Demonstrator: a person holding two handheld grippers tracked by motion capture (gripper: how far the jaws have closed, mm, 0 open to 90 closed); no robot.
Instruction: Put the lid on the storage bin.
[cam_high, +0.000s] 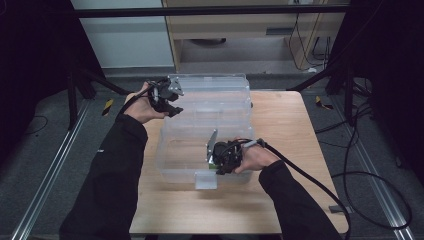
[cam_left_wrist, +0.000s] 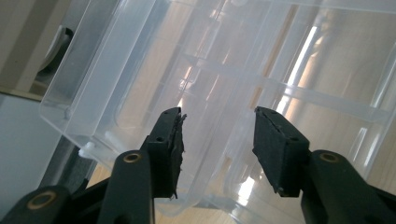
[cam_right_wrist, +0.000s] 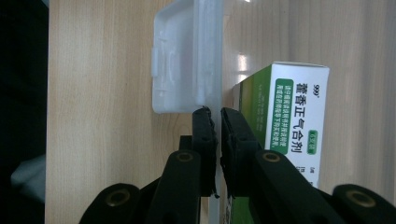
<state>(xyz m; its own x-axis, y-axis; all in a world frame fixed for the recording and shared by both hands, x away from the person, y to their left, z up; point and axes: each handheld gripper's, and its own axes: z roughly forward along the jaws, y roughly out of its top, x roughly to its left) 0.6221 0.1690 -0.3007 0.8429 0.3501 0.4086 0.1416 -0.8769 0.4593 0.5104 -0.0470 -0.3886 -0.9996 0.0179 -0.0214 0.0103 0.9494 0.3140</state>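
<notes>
A clear plastic storage box (cam_high: 176, 150) stands on the wooden table (cam_high: 290, 130), its lid (cam_high: 215, 92) swung open toward the back. My right gripper (cam_high: 216, 167) is shut on the box's thin front wall (cam_right_wrist: 212, 70), right beside the white latch (cam_right_wrist: 175, 60). A green and white medicine carton (cam_right_wrist: 289, 107) stands inside against that wall. My left gripper (cam_high: 172, 102) is held at the lid's left end. In the left gripper view its jaws stand open (cam_left_wrist: 217, 114), with the clear ribbed lid (cam_left_wrist: 261, 56) just beyond them.
The latch (cam_high: 206, 180) hangs over the box's front. Bare wood lies to the right of the box and in front of it. A black cable (cam_high: 320, 187) trails off the table's right side. Black frame legs and a cabinet stand beyond the far edge.
</notes>
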